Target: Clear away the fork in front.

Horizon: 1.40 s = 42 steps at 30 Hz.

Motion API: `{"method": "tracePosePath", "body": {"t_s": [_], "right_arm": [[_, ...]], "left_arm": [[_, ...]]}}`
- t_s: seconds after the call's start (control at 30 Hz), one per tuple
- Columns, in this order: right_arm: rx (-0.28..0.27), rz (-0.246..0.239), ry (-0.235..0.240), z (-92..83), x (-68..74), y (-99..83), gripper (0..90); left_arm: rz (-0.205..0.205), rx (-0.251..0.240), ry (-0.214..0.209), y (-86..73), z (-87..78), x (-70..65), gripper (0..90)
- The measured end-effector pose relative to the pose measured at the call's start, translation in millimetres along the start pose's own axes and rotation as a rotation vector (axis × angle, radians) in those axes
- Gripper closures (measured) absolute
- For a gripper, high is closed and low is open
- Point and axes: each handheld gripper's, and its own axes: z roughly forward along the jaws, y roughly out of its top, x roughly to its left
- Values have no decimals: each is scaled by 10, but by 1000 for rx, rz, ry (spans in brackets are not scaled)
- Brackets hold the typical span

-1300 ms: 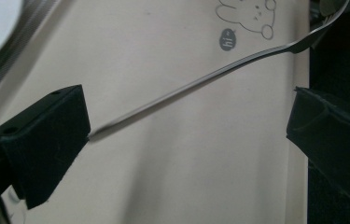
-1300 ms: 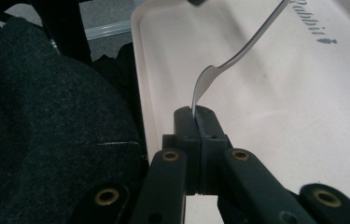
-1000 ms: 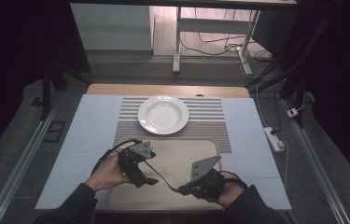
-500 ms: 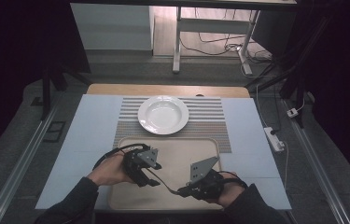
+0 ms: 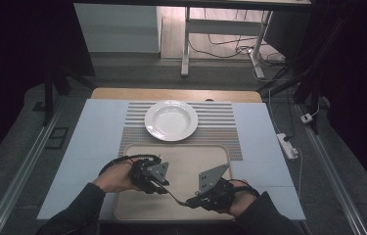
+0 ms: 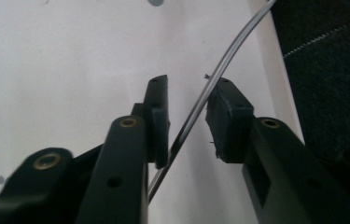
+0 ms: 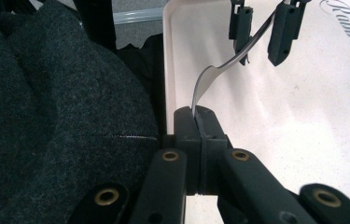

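Note:
A thin metal utensil hangs over the beige tray, between my two grippers. My right gripper is shut on its wider end, near the tray's front rim; its jaws are pressed together. My left gripper stands open around the slim handle, which runs through the gap between its pads. From the right gripper view, the left gripper reaches down over the handle from above. A white plate sits empty beyond the tray.
The plate rests on a striped placemat over a pale blue table cover. A white power strip lies off the table's right side. A dark sleeve lies to the left of the right gripper's jaws.
My left hand and gripper have shifted a little to the right over the tray, closer to the right gripper. The right gripper has stayed put with the utensil.

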Motion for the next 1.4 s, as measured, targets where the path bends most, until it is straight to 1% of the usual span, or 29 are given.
{"method": "tracePosePath", "body": {"t_s": [0.1, 0.17, 0.27, 0.37, 0.43, 0.47, 0.53, 0.57, 0.6, 0.67, 0.7, 0.73, 0.8, 0.83, 0.87, 0.93, 1.0, 1.07, 1.1, 1.13, 1.17, 1.23, 1.3, 1.33, 1.37, 1.4], "right_arm": [[8, -5, 3, 0, -10, -2, 894], [7, -2, 8, 1, -9, -3, 894], [8, -10, 19, 9, -13, -8, 894], [10, -19, 35, 5, -16, -19, 888], [-6, -26, 35, 2, -18, -34, 875], [-8, -26, 34, -1, -26, -39, 862], [-16, -23, 14, -15, -40, -58, 826], [-23, -16, 10, -26, -53, -69, 808], [-32, -10, 11, -38, -70, -83, 797], [-48, 13, 5, -57, -89, -104, 768], [-58, 22, 2, -60, -94, -111, 732], [-64, 22, 0, -64, -102, -117, 704], [-71, 26, -27, -75, -109, -125, 632], [-76, 36, -39, -78, -116, -130, 593], [-78, 43, -45, -85, -127, -136, 556], [-90, 68, -61, -86, -145, -154, 484], [-81, 86, -87, -85, -162, -179, 432], [-85, 103, -118, -74, -170, -215, 356], [-87, 115, -141, -67, -178, -234, 337], [-78, 143, -184, -72, -202, -268, 293], [-78, 143, -184, -72, -202, -268, 293], [-73, 190, -218, -86, -236, -296, 261], [-81, 225, -249, -107, -265, -321, 240], [-85, 245, -255, -117, -279, -333, 228], [-79, 259, -265, -124, -287, -345, 213], [-68, 265, -273, -132, -292, -357, 213]], "left_arm": [[15, 4, -2, 9, 13, -8, 728], [30, 14, -6, 14, 19, -14, 742], [57, 19, -16, 19, 30, -30, 762], [73, 27, -49, 23, 44, -46, 789], [83, 42, -83, 29, 54, -56, 810], [94, 49, -93, 34, 58, -69, 824], [107, 54, -121, 48, 61, -94, 853], [107, 51, -134, 56, 60, -102, 865], [99, 54, -138, 65, 57, -103, 867], [84, 53, -140, 70, 50, -101, 868], [78, 53, -138, 68, 47, -99, 868], [68, 54, -134, 62, 49, -100, 868], [37, 61, -131, 52, 54, -91, 869], [23, 63, -128, 44, 59, -84, 868], [4, 71, -131, 36, 61, -77, 869], [-47, 76, -125, 14, 71, -68, 868], [-86, 83, -122, -14, 66, -61, 868], [-133, 81, -107, -40, 57, -57, 868], [-154, 80, -96, -51, 48, -53, 867], [-171, 79, -85, -60, 35, -48, 867], [-186, 77, -70, -70, 21, -44, 867], [-227, 71, -45, -84, -7, -34, 867], [-275, 67, -32, -104, -26, -21, 867], [-297, 69, -25, -116, -35, -16, 867], [-330, 64, -24, -133, -32, -11, 867], [-350, 63, -15, -151, -32, -8, 867]]}}
